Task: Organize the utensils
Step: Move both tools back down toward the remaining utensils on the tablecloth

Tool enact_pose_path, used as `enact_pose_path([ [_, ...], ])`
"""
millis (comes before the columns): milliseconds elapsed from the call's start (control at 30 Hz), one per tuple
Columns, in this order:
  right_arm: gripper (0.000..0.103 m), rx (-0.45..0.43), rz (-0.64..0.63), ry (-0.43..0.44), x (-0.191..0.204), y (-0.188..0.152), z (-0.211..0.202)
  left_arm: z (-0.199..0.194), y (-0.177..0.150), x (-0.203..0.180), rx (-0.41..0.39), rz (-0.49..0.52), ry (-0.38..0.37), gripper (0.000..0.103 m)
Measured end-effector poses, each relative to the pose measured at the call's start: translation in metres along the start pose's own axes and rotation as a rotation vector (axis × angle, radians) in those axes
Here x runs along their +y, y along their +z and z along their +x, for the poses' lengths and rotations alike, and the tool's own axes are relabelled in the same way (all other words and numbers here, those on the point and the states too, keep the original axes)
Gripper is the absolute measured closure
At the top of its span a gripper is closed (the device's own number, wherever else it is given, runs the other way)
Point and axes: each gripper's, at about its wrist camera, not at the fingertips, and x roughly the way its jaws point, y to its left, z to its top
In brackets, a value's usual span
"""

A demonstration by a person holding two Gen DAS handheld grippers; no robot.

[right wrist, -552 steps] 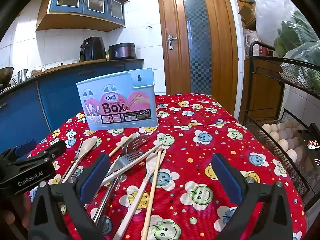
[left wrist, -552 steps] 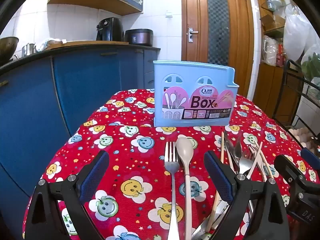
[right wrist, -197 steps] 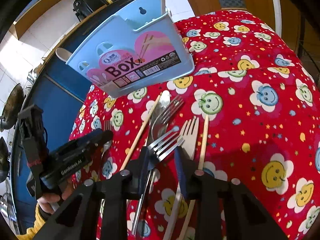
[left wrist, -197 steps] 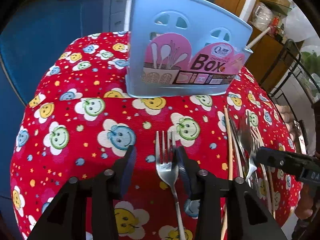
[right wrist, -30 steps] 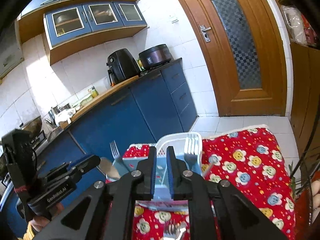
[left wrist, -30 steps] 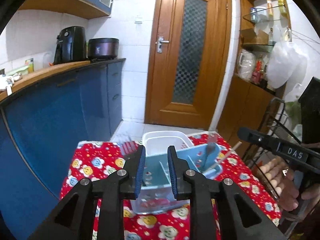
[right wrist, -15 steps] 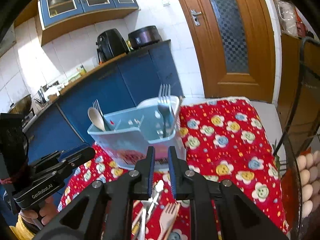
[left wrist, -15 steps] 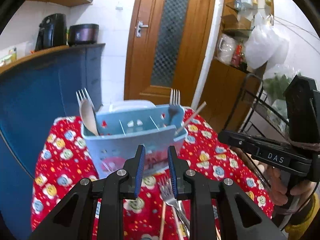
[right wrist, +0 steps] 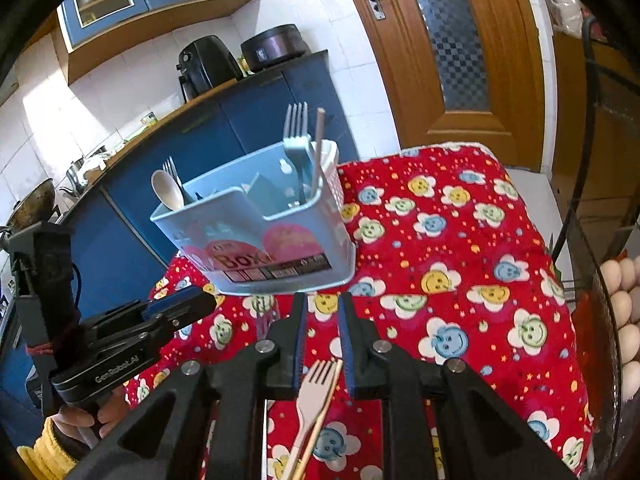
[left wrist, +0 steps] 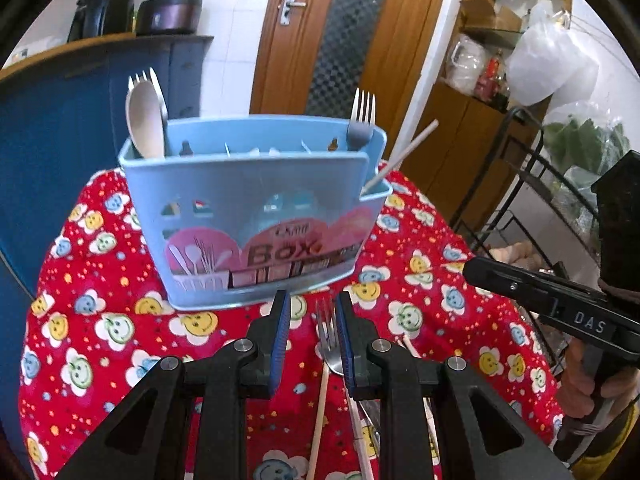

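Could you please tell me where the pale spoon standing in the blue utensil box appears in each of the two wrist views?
Left wrist view: the pale spoon is upper left, at the box's left end, in front of a metal fork.
Right wrist view: the spoon is left of centre, at the box's far-left end.
Shared landmark: the blue utensil box.

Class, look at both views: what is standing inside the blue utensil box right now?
Inside the blue utensil box: a pale spoon and fork at one end, a metal fork and chopstick at the other. Their lower ends are hidden.
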Motion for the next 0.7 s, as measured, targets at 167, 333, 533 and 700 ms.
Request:
enact_pose_path([
  [167,0.085,0.013,0.022,0.009,-0.008,-0.007,0.003,0.020,-0.006,-0.002,0.054,0.009,0.001,0.080],
  [333,0.085,0.033,0.030,0.016,-0.016,-0.014,0.007,0.044,-0.010,-0.002,0.111,0.004,-0.019,0.079],
  [533,0.085,0.054,0.043,0.018,-0.024,-0.020,0.011,0.061,-0.012,0.002,0.117,-0.024,-0.053,0.079],
  [700,0.085,0.072,0.055,0.015,-0.029,-0.024,0.017,0.066,-0.013,-0.001,0.092,-0.019,-0.101,0.080],
])
